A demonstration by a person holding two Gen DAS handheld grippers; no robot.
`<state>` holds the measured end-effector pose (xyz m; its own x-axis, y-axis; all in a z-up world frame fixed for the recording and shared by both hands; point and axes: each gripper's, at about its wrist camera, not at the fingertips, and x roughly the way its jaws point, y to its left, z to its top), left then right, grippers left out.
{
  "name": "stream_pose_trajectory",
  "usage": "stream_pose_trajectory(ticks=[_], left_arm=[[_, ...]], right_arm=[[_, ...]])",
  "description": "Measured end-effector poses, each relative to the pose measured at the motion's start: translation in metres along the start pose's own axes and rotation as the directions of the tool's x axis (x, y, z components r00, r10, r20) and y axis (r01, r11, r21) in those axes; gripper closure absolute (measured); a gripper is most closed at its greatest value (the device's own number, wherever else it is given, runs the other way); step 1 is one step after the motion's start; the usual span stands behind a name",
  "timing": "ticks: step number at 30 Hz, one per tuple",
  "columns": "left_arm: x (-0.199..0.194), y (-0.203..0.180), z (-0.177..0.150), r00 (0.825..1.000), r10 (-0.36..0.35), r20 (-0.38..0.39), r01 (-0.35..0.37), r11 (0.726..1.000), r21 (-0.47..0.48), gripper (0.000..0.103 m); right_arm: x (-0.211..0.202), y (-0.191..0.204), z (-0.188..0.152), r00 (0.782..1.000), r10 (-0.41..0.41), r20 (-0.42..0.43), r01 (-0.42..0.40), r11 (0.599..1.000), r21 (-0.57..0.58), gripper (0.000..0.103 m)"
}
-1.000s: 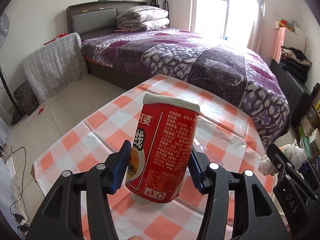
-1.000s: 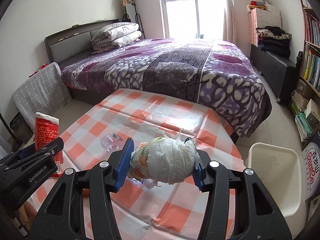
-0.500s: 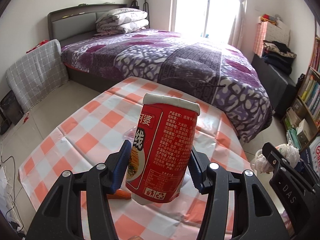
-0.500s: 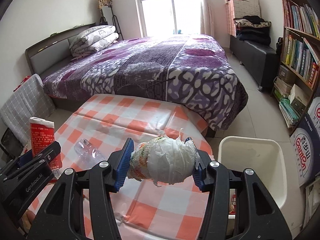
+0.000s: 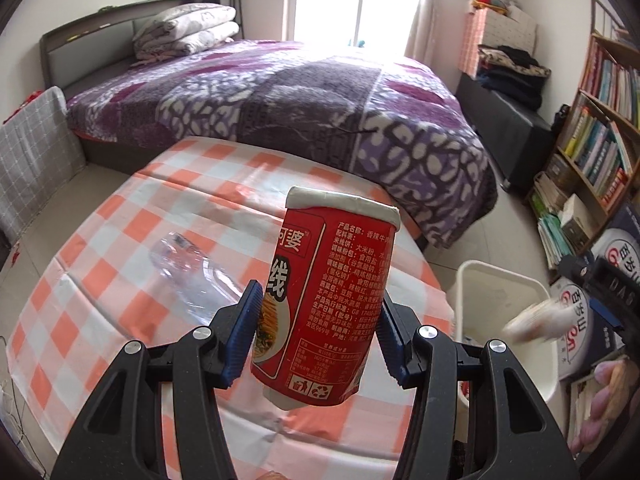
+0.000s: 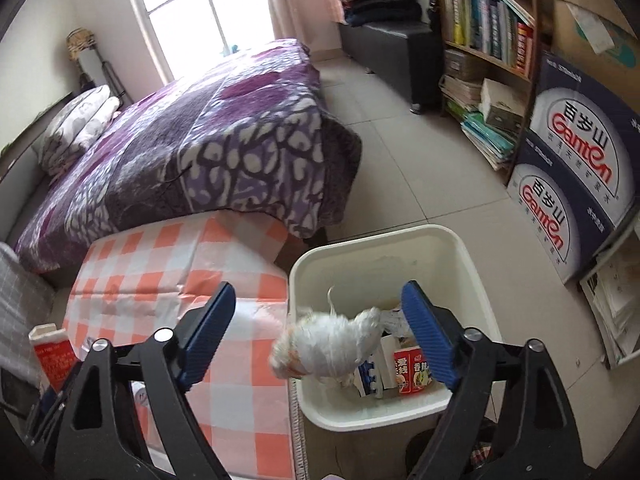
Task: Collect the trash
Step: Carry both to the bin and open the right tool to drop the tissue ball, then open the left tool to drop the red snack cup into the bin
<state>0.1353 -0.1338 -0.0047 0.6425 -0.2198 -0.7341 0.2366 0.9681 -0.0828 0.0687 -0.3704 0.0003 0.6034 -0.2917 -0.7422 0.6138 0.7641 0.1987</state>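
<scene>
My left gripper (image 5: pixel 318 334) is shut on a red noodle cup (image 5: pixel 328 300) with a white rim, held above the checked table (image 5: pixel 120 240). My right gripper (image 6: pixel 320 332) is open over the white trash bin (image 6: pixel 472 276). A white tied plastic bag of trash (image 6: pixel 328 346) is blurred in mid-air between its fingers, free of them, above the bin. The bag also shows blurred in the left wrist view (image 5: pixel 536 320) over the bin (image 5: pixel 500 280). A crushed clear plastic bottle (image 5: pixel 192 268) lies on the table. The bin holds a red packet (image 6: pixel 412 366) and other trash.
A bed with a purple blanket (image 5: pixel 300 100) stands behind the table. A bookshelf (image 6: pixel 488 16) and stacked water cartons (image 6: pixel 572 184) line the right side. The bin stands on the tiled floor (image 6: pixel 420 168) against the table's right edge.
My right gripper swung right from the table to above the bin and opened, letting go of the white bag. My left gripper turned right with the noodle cup in it.
</scene>
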Motion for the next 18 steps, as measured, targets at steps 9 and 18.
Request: stream_pose_trajectory(ticks=[9,18], left_arm=[[0.016,-0.047,-0.009,0.995,-0.082,-0.056,0.084,0.996,0.043,0.049],[0.034,-0.097,-0.018,0.970,-0.196,-0.144,0.208,0.975,0.074,0.049]], right_arm=[[-0.002,-0.051,0.015,0.999,-0.026,0.025,0.023,0.993,0.118,0.011],[-0.004,-0.082,0.023,0.999,-0.032,0.022,0.028,0.984,0.174,0.010]])
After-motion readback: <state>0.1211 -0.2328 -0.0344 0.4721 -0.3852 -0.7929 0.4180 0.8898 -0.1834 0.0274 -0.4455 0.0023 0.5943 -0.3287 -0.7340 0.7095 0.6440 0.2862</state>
